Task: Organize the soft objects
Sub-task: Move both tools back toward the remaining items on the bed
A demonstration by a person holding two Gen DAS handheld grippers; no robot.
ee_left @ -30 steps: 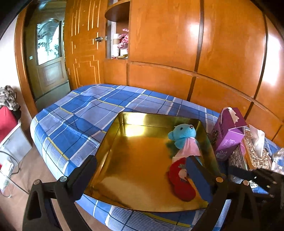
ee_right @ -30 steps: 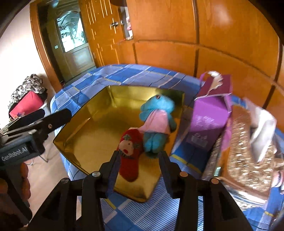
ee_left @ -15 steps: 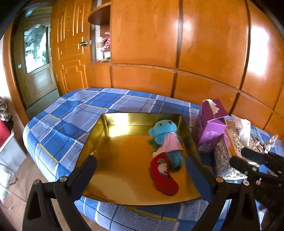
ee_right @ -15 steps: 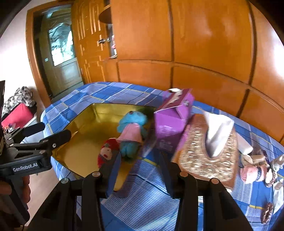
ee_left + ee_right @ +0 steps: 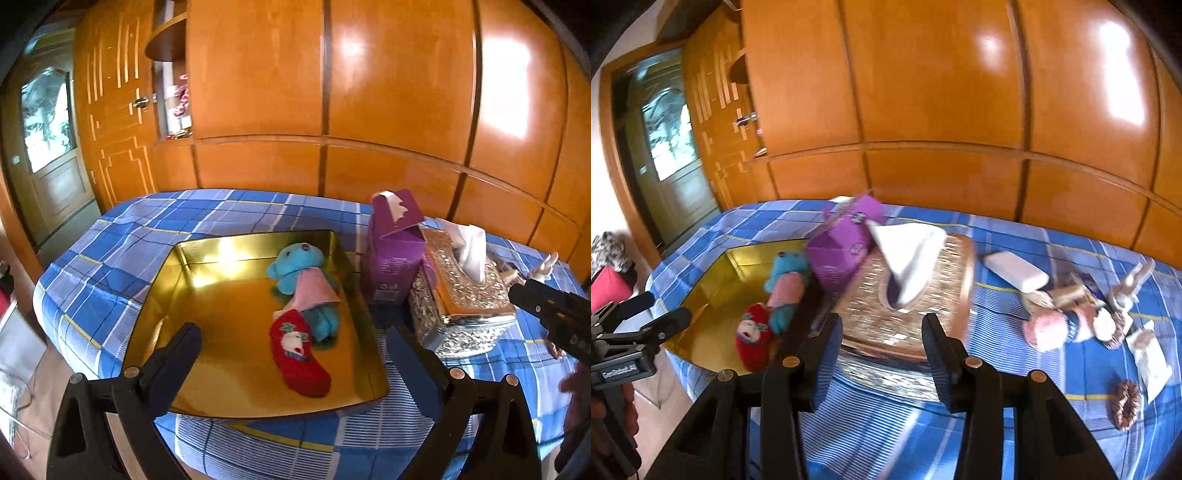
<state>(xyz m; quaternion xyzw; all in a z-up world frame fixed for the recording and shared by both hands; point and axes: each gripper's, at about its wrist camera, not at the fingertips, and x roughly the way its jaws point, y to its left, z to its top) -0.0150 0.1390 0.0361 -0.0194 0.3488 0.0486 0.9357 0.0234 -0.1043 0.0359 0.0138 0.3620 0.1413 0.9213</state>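
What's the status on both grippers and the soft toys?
Left gripper open, empty. Right gripper open, empty. Blue bear and red stocking in gold tray. Tissue box before pink doll.

Blue plaid cloth [image 5: 229,218], yellow and white lines, covering the whole working surface.

Purple carton [image 5: 393,251], upright with torn top, standing just beside the gold tray's right wall.

Silver-gold ornate tissue box [image 5: 461,306], white tissue [image 5: 471,249] standing out of its slot; touching the purple carton on its right.

White oblong packet [image 5: 1014,271], lying flat on the cloth beyond the tissue box.

Small white sachet [image 5: 1150,356], near the right edge of the cloth.

Orange wood-panelled wardrobe [image 5: 399,92], glossy, filling the background.

Open shelf niche [image 5: 173,99], holding small pink and white items, too small to identify.

Door with frosted glass pane [image 5: 48,122], far left.
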